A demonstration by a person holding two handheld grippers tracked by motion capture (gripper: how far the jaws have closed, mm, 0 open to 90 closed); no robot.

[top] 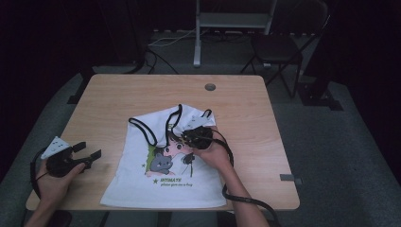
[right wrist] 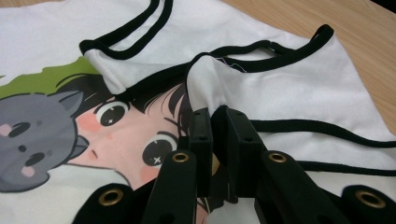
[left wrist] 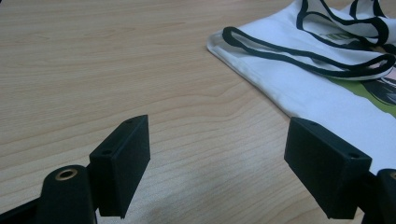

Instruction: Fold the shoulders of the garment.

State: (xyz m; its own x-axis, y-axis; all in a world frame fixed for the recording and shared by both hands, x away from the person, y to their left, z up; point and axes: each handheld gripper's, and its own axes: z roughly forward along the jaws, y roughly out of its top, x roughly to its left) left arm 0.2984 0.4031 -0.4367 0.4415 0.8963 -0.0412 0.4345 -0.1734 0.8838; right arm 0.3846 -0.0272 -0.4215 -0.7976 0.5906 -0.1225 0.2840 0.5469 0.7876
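White tank top flat on wooden table, front side, hem at near edge, black-trimmed straps toward far side. Cartoon print (girl plus grey cat) face up. Right gripper over upper right of shirt, jaws pressed together, pinching a fold of white fabric by right strap; fold lifted and doubled over print. Left gripper resting on bare table just left of shirt, jaws spread wide, nothing between, shirt edge just beside right jaw.
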